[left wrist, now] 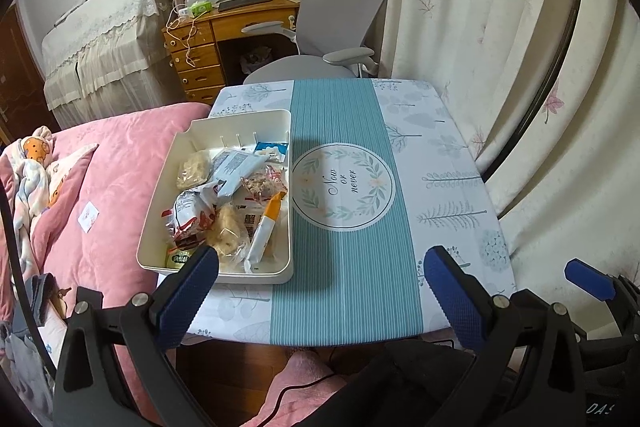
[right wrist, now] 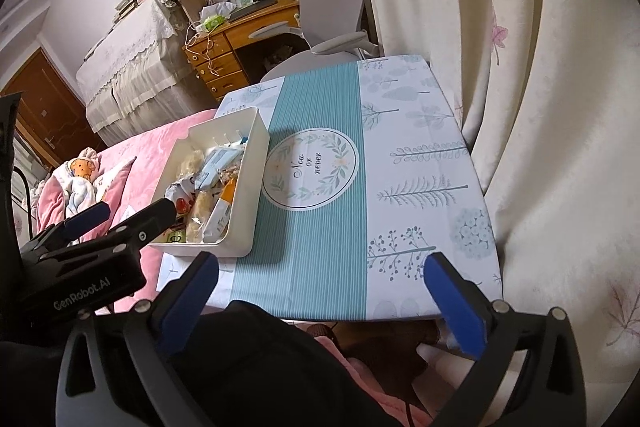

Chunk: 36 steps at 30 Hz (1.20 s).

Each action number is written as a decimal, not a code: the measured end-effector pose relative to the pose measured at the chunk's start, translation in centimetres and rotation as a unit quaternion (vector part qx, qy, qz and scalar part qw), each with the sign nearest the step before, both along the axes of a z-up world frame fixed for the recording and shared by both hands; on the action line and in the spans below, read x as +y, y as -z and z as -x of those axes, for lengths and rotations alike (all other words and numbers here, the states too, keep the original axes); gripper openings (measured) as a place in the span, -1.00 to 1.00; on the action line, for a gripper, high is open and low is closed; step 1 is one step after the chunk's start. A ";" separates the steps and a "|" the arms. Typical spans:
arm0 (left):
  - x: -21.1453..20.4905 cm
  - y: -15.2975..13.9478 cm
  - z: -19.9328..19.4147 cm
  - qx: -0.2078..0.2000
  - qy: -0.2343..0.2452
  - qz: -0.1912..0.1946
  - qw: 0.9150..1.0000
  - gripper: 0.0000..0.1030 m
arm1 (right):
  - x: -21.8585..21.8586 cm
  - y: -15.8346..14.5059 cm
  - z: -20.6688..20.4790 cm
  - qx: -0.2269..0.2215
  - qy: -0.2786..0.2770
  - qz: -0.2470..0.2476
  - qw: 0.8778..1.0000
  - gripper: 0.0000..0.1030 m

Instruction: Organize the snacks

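Item: white bin (left wrist: 224,125), left of centre in the left wrist view, resting on the tablecloth (left wrist: 348,299) at the table's left edge, just beside the pink bedding (left wrist: 116,163). Contents: a loose heap of snacks (left wrist: 228,203), among them an orange-and-white tube (left wrist: 265,227), a pale crumbly packet (left wrist: 194,169) and a red-and-white wrapper (left wrist: 188,215). No snack shows on the cloth outside the bin, so you look to be near the end, or before a first pick.

Handling note: if you take one out, choose a top-lying piece such as the tube, come down along its length, and close on its middle so the neighbouring wrappers stay put.

Left gripper (left wrist: 320,263): jaws wide apart, empty, low in the frame above the near edge; its left pad overlaps the bin's near corner, contact uncertain.

Right gripper (right wrist: 320,267): jaws wide apart, empty, over the near table edge.
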<state>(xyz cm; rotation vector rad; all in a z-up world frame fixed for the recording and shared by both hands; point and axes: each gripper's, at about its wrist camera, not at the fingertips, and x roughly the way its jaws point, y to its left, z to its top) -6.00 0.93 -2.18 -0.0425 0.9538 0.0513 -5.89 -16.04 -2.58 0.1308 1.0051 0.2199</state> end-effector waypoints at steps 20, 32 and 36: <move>-0.3 0.2 0.4 0.006 0.004 -0.001 1.000 0.98 | -0.6 0.7 -0.1 0.011 -0.001 0.002 1.000 1.00; -0.4 0.4 -0.5 0.015 0.011 -0.001 1.000 0.98 | -1.5 1.1 -1.5 0.025 0.004 0.002 1.000 1.00; -0.5 0.5 -0.8 0.018 0.013 -0.001 1.000 0.98 | -1.7 1.2 -1.7 0.032 0.004 0.001 0.999 1.00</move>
